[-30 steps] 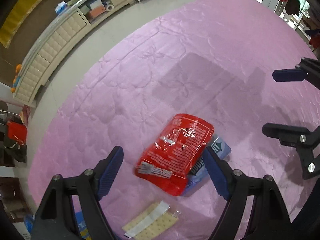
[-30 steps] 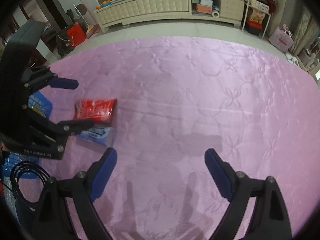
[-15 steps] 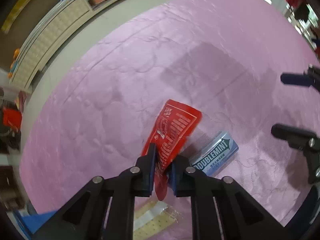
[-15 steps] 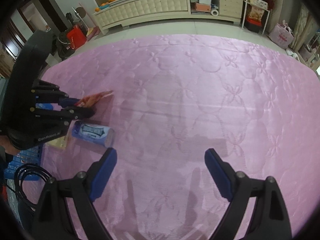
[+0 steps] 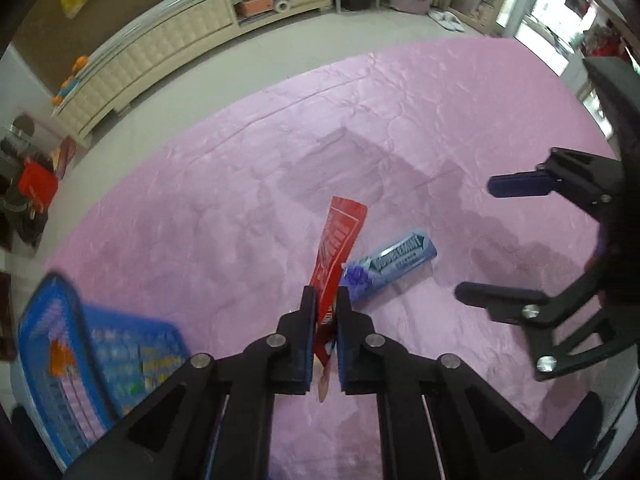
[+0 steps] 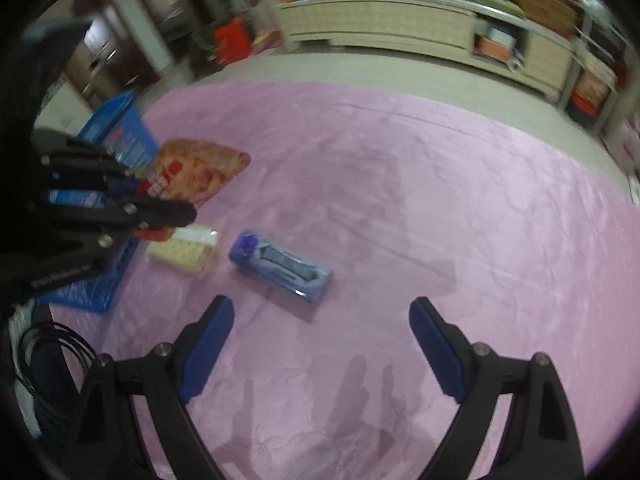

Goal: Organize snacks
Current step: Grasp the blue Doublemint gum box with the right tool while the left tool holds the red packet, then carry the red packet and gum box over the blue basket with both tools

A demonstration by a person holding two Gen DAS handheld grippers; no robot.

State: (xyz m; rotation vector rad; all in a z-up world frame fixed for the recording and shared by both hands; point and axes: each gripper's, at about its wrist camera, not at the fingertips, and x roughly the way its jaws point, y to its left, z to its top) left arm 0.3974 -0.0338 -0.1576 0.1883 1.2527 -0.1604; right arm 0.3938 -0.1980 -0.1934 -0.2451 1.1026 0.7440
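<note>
Red snack packet (image 5: 338,248), edge-on in left gripper (image 5: 322,312), points straight ahead.

Pretty bright daylight from the window (image 5: 536,12), soft shadows on the pink bedspread (image 6: 400,208), heavy fisheye warping, blurry blue basket (image 5: 80,356).

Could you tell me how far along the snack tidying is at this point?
Some packets already lie in the blue plastic basket. The left gripper is shut on the red foil snack packet. The blue Doublemint gum pack and pale cracker packet remain on the pink quilt; the right gripper is open.
</note>
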